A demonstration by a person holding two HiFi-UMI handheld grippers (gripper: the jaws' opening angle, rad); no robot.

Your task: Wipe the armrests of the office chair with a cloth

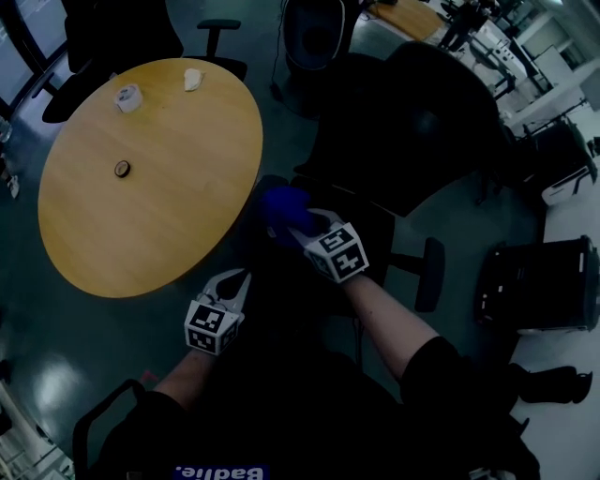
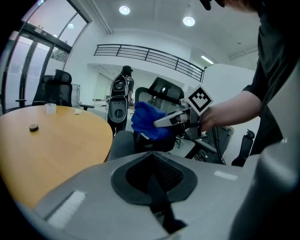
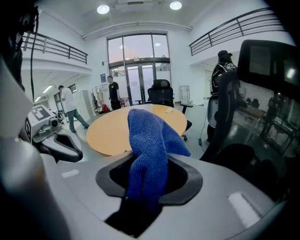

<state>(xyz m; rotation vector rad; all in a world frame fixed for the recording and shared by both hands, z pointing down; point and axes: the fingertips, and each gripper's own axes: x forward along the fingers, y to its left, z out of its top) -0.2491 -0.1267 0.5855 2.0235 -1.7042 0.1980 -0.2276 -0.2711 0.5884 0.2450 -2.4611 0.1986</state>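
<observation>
My right gripper (image 1: 292, 228) is shut on a blue cloth (image 1: 284, 206), which bunches out ahead of its jaws (image 3: 149, 150). The left gripper view has the cloth (image 2: 146, 121) hanging just over the grey pad of the office chair's near armrest (image 2: 123, 143); whether they touch I cannot tell. The chair's other armrest (image 1: 430, 274) sticks out to the right, and its dark backrest (image 1: 422, 122) stands behind. My left gripper (image 1: 234, 279) hovers lower left of the cloth, beside the table edge, jaws together and empty.
A round wooden table (image 1: 103, 234) fills the left, carrying a tape roll (image 1: 127, 97), a crumpled white scrap (image 1: 192, 79) and a small dark disc (image 1: 122, 169). Another black chair (image 1: 122, 28) stands behind it. A black crate (image 1: 539, 281) sits at right. People stand far off (image 3: 70, 105).
</observation>
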